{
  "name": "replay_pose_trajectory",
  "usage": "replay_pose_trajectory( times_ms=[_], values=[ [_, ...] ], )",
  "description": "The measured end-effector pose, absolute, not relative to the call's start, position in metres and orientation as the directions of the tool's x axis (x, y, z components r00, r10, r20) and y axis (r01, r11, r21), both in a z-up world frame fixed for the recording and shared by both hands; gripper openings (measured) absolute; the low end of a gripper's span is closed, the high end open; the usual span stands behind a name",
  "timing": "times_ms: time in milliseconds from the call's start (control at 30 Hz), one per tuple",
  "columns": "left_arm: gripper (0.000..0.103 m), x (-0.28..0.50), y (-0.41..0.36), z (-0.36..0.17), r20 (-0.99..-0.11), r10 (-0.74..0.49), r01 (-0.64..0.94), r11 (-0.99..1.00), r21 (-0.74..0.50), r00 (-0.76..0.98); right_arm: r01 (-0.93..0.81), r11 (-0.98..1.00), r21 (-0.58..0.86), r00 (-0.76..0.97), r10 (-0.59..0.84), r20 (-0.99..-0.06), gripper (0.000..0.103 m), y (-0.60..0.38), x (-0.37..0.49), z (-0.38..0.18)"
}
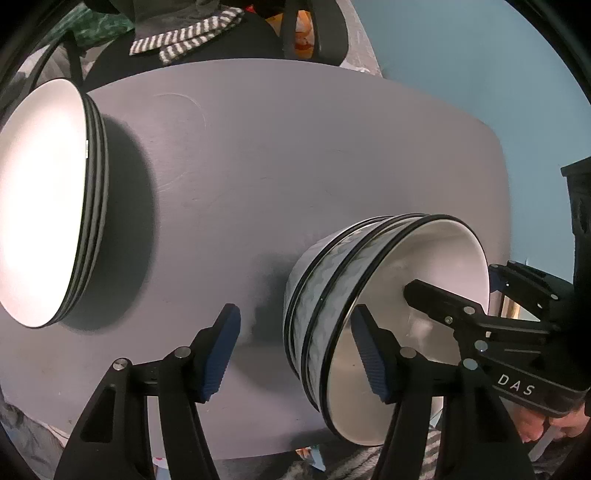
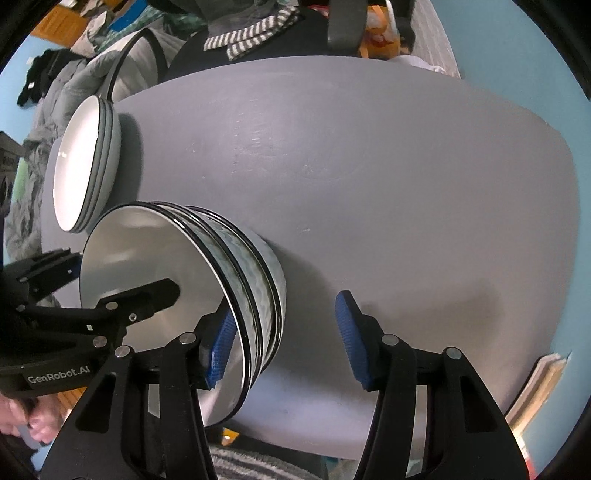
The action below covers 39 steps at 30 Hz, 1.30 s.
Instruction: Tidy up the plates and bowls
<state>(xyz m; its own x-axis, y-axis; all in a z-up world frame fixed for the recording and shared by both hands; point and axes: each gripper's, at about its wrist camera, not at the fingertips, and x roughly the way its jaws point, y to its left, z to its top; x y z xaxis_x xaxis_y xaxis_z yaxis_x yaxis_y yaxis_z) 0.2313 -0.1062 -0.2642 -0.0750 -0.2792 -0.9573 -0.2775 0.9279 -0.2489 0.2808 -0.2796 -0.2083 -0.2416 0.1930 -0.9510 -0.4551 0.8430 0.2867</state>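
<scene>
Bowl stack (image 1: 369, 314) resting on bench (image 1: 295, 166) beside plate stack (image 1: 48, 203), left gripper (image 1: 295, 354) and right gripper (image 2: 284, 339) jaws spread astride opposite rims, apparently positioned for a two-sided lift.

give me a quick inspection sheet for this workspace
surface: grey table, faint scuffs
job's things: stack of plates on the table's left; stack of bowls nearer
clutter: nothing seen on the table
grippers: left gripper and right gripper each straddle the bowl stack's rim, one pad inside, one outside; pads not seen pressing
cables: nothing seen
surroundings: striped cloth on dark chair, blue wall, heaped clothing
</scene>
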Motion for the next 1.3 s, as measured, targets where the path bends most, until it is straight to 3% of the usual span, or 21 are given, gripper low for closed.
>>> replay_pose_trajectory(
  times_ms=[400,567,633,733,1300],
  values=[
    [0.064,0.247,-0.105,-0.280,-0.928,-0.356,-0.228,0.917,-0.326,-0.105,-0.356,0.889,0.289,-0.250,0.207,-0.946,0.055,-0.287,0.280,-0.210],
    [0.063,0.241,-0.111,-0.276,-0.927,-0.362,-0.233,0.914,-0.331,-0.102,-0.375,0.884,0.281,-0.264,0.189,-0.946,0.045,-0.284,0.278,-0.210],
    [0.050,0.239,-0.109,-0.274,-0.920,-0.382,-0.251,0.902,-0.351,-0.086,-0.369,0.881,0.296,-0.280,0.199,-0.939,0.034,-0.281,0.278,-0.210],
    [0.044,0.239,-0.109,-0.271,-0.921,-0.381,-0.253,0.902,-0.350,-0.082,-0.360,0.879,0.312,-0.296,0.210,-0.932,0.023,-0.277,0.276,-0.209],
    [0.034,0.228,-0.113,-0.264,-0.922,-0.382,-0.292,0.890,-0.349,-0.062,-0.351,0.900,0.260,-0.290,0.159,-0.944,0.021,-0.254,0.276,-0.211]
  ],
)
